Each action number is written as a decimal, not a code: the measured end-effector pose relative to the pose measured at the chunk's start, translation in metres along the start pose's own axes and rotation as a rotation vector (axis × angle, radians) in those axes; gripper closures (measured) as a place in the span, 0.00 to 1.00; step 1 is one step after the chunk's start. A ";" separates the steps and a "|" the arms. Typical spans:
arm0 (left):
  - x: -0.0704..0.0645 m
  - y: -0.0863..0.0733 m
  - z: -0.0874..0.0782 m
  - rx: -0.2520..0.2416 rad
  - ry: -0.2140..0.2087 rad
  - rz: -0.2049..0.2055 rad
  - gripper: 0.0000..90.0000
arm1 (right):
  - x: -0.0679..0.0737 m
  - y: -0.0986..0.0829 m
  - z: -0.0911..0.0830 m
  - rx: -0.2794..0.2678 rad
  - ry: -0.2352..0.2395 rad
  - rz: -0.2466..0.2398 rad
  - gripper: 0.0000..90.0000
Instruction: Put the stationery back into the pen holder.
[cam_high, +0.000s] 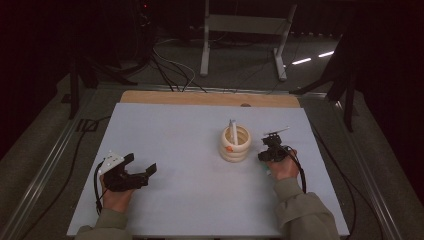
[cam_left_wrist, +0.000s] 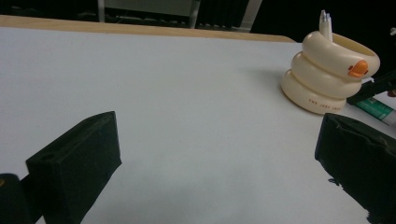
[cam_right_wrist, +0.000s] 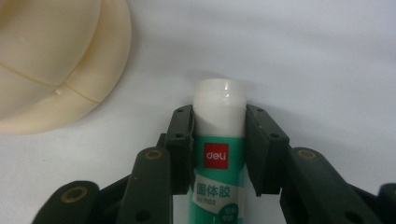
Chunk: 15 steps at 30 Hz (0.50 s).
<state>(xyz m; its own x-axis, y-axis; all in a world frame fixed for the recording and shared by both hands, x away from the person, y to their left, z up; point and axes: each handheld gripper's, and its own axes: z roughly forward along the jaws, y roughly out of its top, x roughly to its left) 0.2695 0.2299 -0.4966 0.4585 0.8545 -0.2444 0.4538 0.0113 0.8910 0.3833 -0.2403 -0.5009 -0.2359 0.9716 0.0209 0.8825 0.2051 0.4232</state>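
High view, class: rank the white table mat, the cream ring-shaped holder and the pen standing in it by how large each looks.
1. White table mat, by far the largest.
2. Cream ring-shaped holder, beside the right gripper.
3. Pen standing in the holder, the smallest; part of it is hidden inside.

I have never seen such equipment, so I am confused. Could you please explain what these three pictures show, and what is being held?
A person sits at a white table and holds a hand-operated two-jaw tool in each hand. One picture looks down from above; the other two come from small cameras riding on each tool. The left tool is open and holds nothing, resting on the table. The right tool is shut on a glue stick with a green label and white cap, beside a cream ring-shaped duck holder. A white pen-like item stands inside the holder.
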 end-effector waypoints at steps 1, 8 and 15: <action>0.000 0.000 0.000 -0.001 0.000 -0.002 0.01 | 0.000 0.000 0.000 -0.001 0.001 -0.001 0.73; 0.001 0.000 0.000 0.004 0.001 -0.004 0.01 | -0.003 -0.002 -0.003 -0.019 0.027 0.012 0.73; 0.002 -0.001 0.000 0.004 0.002 -0.008 0.01 | -0.002 -0.003 -0.011 -0.054 0.046 -0.001 0.73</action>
<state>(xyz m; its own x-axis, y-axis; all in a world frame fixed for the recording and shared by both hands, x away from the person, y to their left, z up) 0.2703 0.2313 -0.4980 0.4531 0.8555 -0.2507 0.4603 0.0163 0.8876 0.3767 -0.2445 -0.4922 -0.2561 0.9647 0.0620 0.8593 0.1978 0.4717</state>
